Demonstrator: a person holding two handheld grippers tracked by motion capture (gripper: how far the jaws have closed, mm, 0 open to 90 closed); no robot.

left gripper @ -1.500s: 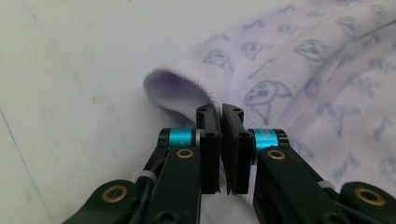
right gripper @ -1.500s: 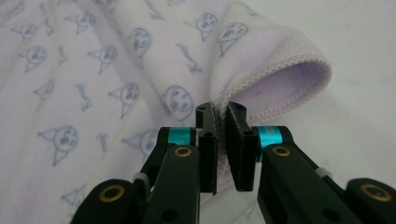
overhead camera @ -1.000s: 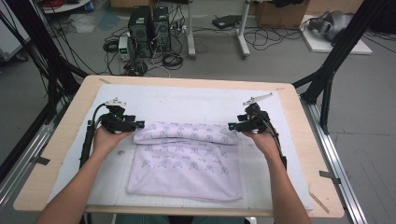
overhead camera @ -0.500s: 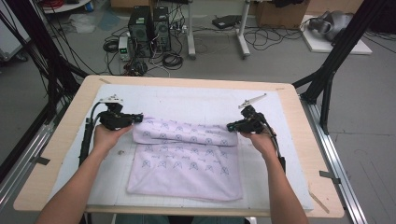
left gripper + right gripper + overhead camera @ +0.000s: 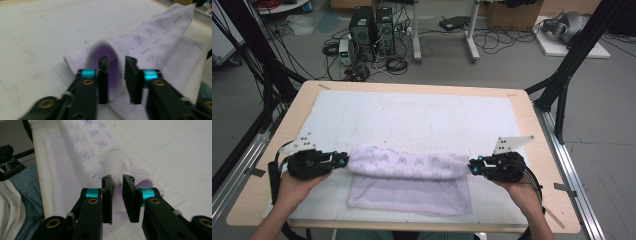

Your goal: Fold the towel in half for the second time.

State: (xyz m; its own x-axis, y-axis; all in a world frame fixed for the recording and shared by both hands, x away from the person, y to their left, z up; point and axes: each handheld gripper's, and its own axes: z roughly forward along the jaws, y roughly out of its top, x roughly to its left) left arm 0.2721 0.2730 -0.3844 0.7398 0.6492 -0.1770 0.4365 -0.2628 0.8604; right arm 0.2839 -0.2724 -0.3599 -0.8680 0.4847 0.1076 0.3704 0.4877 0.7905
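High view: lilac printed cloth [image 5: 407,172], its upper edge rolled into a fold, lies on the bench [image 5: 522,107] near the front edge. Left gripper [image 5: 341,160] and right gripper [image 5: 473,167], jaws just reopened, stand released at the fold's ends.

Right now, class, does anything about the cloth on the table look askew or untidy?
Slightly. The cloth's folded-over top layer bulges as a loose roll between the two tools instead of lying flat, and it sits a little off the bottom layer's edges. No tear or spill shows.

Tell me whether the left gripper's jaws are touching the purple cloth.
Cannot tell. In the left gripper view the left gripper stands with jaws parted at the rolled cloth edge, but blur hides whether the pads press on it.
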